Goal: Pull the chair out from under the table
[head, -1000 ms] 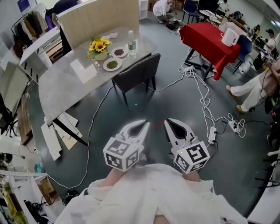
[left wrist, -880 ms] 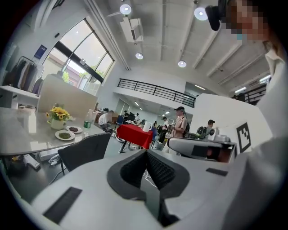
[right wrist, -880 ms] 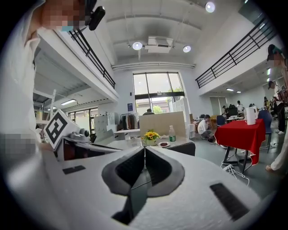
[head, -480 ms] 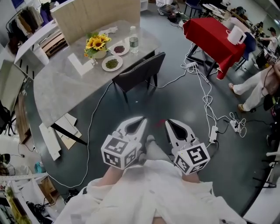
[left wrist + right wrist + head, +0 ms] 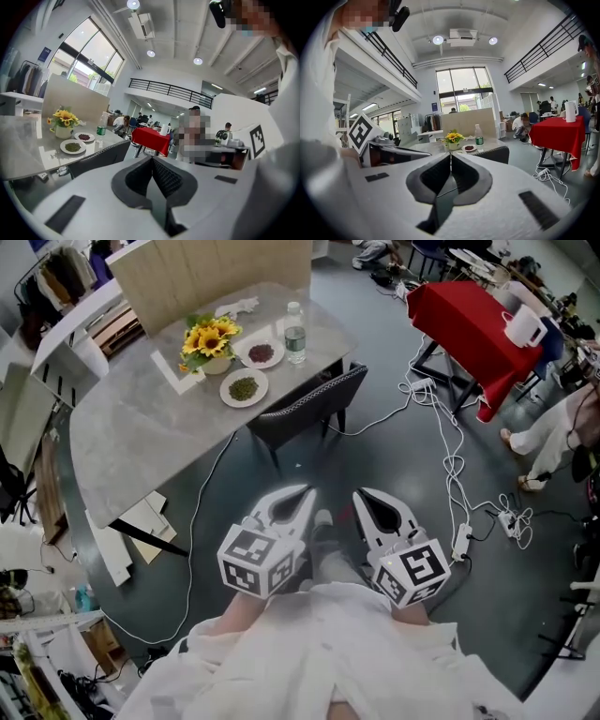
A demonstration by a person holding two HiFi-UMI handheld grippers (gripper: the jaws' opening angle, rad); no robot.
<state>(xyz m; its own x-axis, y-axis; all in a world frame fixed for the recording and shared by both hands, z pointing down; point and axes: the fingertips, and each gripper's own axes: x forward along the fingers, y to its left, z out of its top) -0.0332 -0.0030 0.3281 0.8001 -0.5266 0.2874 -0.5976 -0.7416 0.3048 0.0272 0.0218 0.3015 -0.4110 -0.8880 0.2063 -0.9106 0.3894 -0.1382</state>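
Chair stands pushed in at the near edge of the surface, far ahead of us; we hold our left claw and right claw pressed together, both empty.

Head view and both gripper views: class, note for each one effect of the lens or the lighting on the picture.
Head view: the wide lens bows the table edge, and a pale reflection lies on its top. Left gripper view: black corners, and the window is washed out. Right gripper view: black corners too, and the lamp glares white.
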